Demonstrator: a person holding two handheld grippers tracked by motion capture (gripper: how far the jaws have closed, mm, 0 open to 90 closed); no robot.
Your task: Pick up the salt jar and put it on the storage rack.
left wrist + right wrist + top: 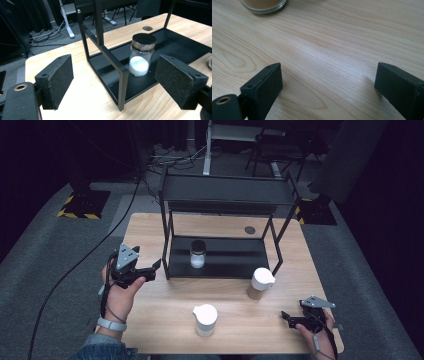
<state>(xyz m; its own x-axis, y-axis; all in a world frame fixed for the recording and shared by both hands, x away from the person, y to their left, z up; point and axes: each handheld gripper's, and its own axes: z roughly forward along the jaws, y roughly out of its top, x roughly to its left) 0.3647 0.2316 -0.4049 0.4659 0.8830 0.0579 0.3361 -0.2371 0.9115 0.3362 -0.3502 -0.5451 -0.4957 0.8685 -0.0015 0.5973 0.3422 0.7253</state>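
The left claw (156, 266) stands with its jaws apart and nothing between them, just outside the left end of the black rack (220, 265). It points toward the jar (198, 254), which stands on the low shelf of the rack. I judge the main risk is the rack's front post (123, 90): in the left gripper view this post stands between the jaws and the jar, so a straight reach could hit it and push the rack on the surface (150, 320). A jaw could also knock the jar and tip it.

The right claw (286, 316) is also apart and empty, low over the surface, near a brown jar (260, 283).

The task's jar is upright, its long axis vertical, dark lid on top, white powder at the bottom.
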